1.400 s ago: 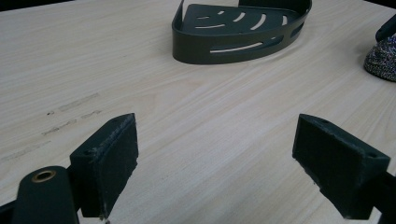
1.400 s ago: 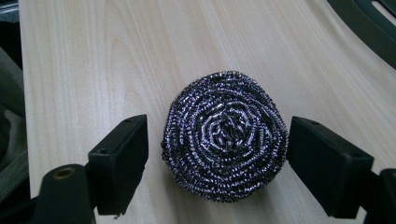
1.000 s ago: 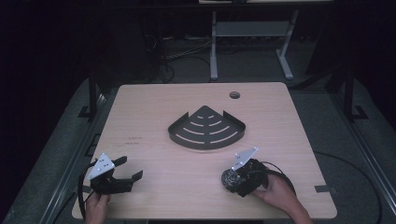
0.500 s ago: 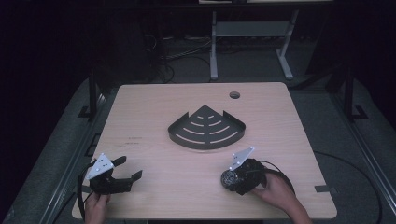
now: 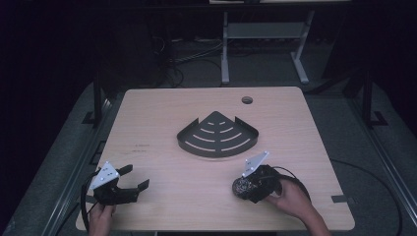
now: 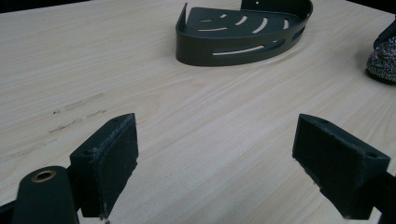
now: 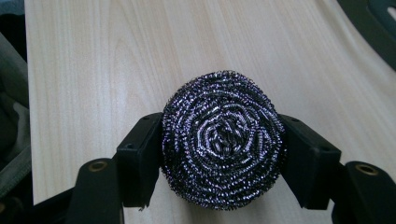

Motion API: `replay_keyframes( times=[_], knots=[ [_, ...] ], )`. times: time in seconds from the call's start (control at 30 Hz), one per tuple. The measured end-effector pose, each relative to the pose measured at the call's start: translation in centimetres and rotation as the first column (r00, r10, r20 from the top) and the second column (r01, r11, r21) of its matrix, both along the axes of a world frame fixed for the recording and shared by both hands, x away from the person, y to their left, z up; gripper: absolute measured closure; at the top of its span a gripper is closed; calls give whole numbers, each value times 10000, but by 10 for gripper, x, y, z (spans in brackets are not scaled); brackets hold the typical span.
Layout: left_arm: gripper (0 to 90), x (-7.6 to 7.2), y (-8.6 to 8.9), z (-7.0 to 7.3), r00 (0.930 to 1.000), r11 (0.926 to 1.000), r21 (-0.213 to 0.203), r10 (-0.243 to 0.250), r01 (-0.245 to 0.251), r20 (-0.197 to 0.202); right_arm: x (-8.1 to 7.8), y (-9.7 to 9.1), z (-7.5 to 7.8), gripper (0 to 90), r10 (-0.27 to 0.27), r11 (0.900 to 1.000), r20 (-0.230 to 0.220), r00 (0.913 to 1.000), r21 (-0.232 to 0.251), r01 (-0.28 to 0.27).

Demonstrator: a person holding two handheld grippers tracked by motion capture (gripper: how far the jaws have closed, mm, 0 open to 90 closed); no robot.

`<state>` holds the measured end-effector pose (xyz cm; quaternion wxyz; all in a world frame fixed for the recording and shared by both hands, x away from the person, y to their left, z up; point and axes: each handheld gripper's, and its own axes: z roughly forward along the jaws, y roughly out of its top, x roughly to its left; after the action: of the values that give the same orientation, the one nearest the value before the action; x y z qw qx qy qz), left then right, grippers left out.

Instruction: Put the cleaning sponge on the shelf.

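At right, hand-held gripper [image 7: 223,149] newly closed on scourer [image 7: 223,140]

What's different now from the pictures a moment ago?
The right gripper has just been closing its jaws and now pinches the round metal scrubber between them, low over the table. Both hands stayed where they were. The left gripper is open with nothing in it, as before, and the black corner rack sits unmoved in the middle.
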<state>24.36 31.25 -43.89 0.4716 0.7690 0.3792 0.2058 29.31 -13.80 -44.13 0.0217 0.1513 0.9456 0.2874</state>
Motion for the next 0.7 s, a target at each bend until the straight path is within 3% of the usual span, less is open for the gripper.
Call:
replay_keyframes(
  times=[0.7],
  knots=[
    [137, -2, 4, 1, 9999, 9999, -51, 131, -131, 3, 21, 10, 29, 352, 346, 9994, -22, 9994, 54, -346]
  ],
)
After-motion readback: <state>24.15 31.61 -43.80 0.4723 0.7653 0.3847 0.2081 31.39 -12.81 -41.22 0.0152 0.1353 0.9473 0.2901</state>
